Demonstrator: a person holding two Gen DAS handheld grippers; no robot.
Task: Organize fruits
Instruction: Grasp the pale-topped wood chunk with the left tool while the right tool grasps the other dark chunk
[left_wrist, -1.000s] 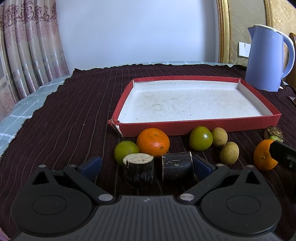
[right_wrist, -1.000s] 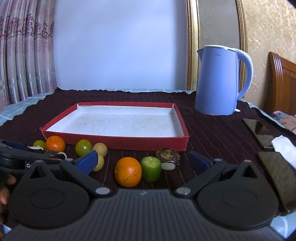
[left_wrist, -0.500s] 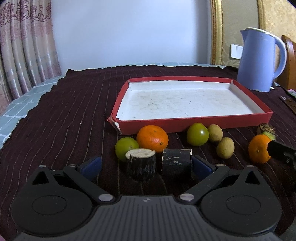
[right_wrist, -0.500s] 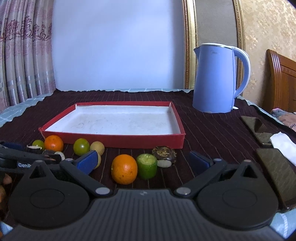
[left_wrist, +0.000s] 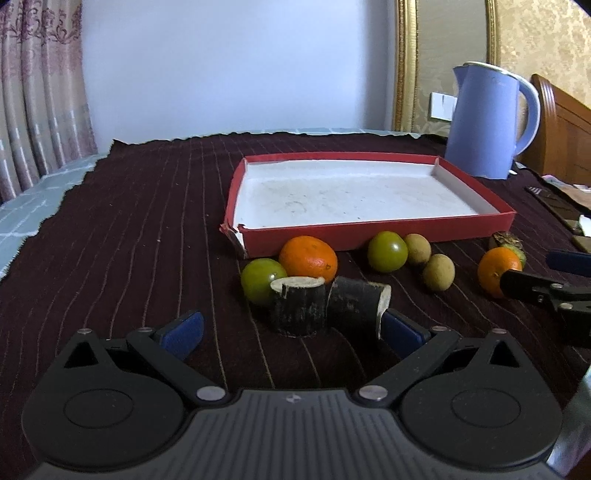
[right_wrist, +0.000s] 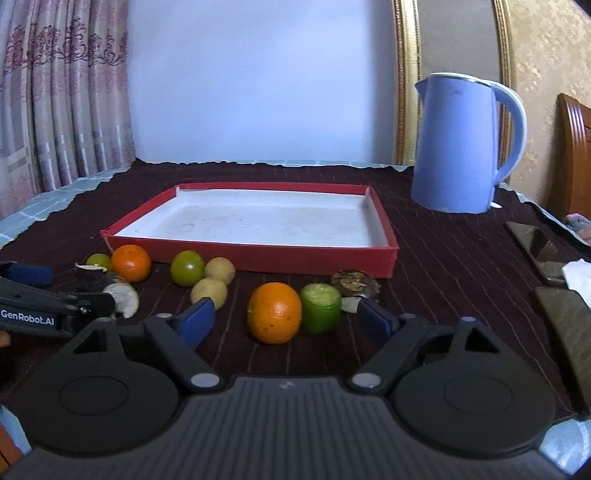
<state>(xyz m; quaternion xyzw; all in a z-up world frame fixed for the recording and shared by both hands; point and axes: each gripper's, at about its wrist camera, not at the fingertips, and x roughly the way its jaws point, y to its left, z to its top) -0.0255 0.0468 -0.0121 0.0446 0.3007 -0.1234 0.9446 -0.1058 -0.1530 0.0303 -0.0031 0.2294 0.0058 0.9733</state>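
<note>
A red tray (left_wrist: 369, 232) with a white floor lies on the dark cloth; it also shows in the right wrist view (right_wrist: 251, 254). My left gripper (left_wrist: 291, 330) is open, with two dark sugarcane pieces (left_wrist: 299, 308) (left_wrist: 358, 306) between its fingers; the right piece touches the right pad. Behind them lie an orange (left_wrist: 308, 256), green fruits (left_wrist: 260, 278) (left_wrist: 387, 251) and two brown longans (left_wrist: 437, 271). My right gripper (right_wrist: 284, 317) is open around an orange (right_wrist: 275, 312) and a green cane piece (right_wrist: 320, 306).
A blue kettle (right_wrist: 461, 147) stands at the back right. A dried brown fruit (right_wrist: 354, 282) lies near the tray's corner. Dark flat objects (right_wrist: 535, 247) and a white tissue (right_wrist: 580, 277) lie at the right edge. Curtains hang at the left.
The left gripper swung left, and the right cane piece has turned so its cut end faces right. The right gripper moved forward around the orange and green piece.
</note>
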